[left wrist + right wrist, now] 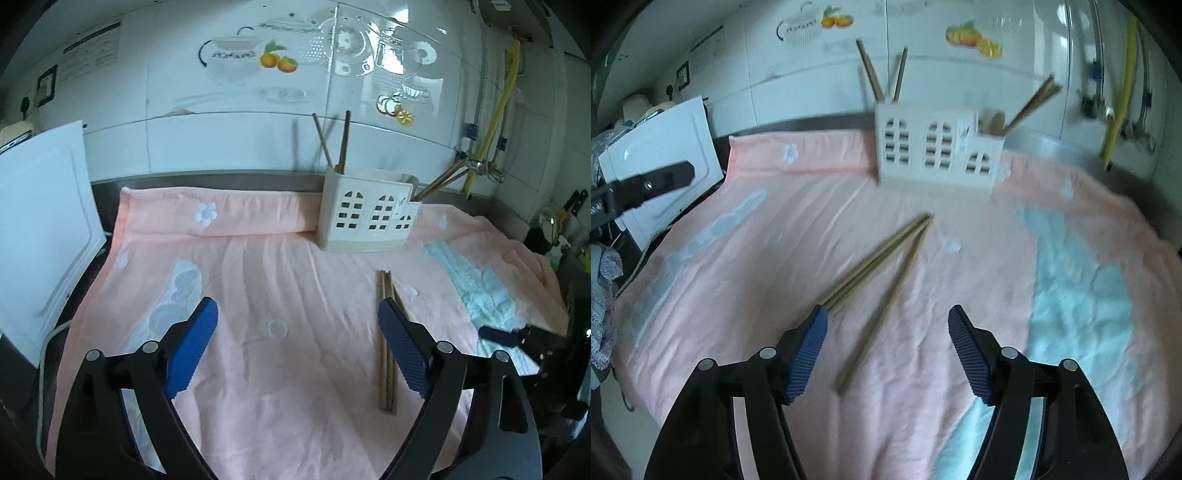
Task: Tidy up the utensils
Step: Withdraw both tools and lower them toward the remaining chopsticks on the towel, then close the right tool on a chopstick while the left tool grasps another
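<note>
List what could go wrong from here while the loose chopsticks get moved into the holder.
1. The loose chopsticks lie splayed on the towel, so the open right hand-held gripper may catch only some.
2. The soft, wrinkled towel could snag a finger tip or bunch up.
3. The holder already has chopsticks leaning out at angles; new ones could knock them or nudge the light holder.

left wrist: low, forward | right wrist: same | shared: utensil holder (365, 210)
</note>
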`<state>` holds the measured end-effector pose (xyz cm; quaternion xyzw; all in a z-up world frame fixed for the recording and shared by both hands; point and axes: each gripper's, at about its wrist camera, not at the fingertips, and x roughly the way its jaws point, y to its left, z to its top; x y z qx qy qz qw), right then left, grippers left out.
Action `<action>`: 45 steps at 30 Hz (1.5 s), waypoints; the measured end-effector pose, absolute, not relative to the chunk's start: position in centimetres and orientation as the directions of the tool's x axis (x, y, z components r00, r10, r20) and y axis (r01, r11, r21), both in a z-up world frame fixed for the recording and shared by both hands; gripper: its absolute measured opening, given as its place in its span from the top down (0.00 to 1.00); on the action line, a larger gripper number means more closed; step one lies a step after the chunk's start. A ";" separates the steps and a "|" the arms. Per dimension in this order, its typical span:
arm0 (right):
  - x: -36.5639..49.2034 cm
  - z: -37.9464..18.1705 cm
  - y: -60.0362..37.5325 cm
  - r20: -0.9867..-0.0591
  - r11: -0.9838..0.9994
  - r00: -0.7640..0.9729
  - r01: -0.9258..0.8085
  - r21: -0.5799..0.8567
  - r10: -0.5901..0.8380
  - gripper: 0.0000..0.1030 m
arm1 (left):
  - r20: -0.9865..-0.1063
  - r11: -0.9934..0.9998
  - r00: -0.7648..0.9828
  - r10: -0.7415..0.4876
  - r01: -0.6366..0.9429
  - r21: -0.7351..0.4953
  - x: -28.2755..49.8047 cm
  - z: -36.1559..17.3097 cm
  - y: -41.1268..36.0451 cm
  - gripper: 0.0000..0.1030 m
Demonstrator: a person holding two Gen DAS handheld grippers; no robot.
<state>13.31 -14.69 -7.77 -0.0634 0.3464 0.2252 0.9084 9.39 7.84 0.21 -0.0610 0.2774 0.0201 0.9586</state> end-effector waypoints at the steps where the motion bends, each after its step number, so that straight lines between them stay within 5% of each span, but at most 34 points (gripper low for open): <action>1: 13.3 -8.2 -14.6 -0.666 0.893 0.651 -0.447 0.053 0.365 0.46 | -0.536 0.992 0.844 0.008 -0.075 -0.103 9.2 0.1 7.9 0.15; 15: 15.2 -12.2 -13.2 -0.746 0.913 0.575 -0.393 0.108 0.336 0.70 | -0.576 0.989 0.817 0.017 -0.097 -0.109 8.0 -2.2 8.3 0.15; 27: 15.2 -12.3 -12.4 -0.746 0.924 0.614 -0.382 0.008 0.260 0.90 | -0.585 0.988 0.811 0.001 -0.091 -0.123 8.0 -3.1 8.2 0.15; 34: 15.1 -11.9 -13.7 -0.736 0.933 0.623 -0.359 0.031 0.264 0.92 | -0.602 0.988 0.798 -0.020 -0.077 -0.135 8.3 -4.0 7.5 0.16; 45: 14.2 -10.1 -16.7 -0.687 0.938 0.663 -0.337 0.082 0.298 0.93 | -0.648 0.977 0.745 -0.157 0.020 -0.213 10.0 -6.3 4.6 0.59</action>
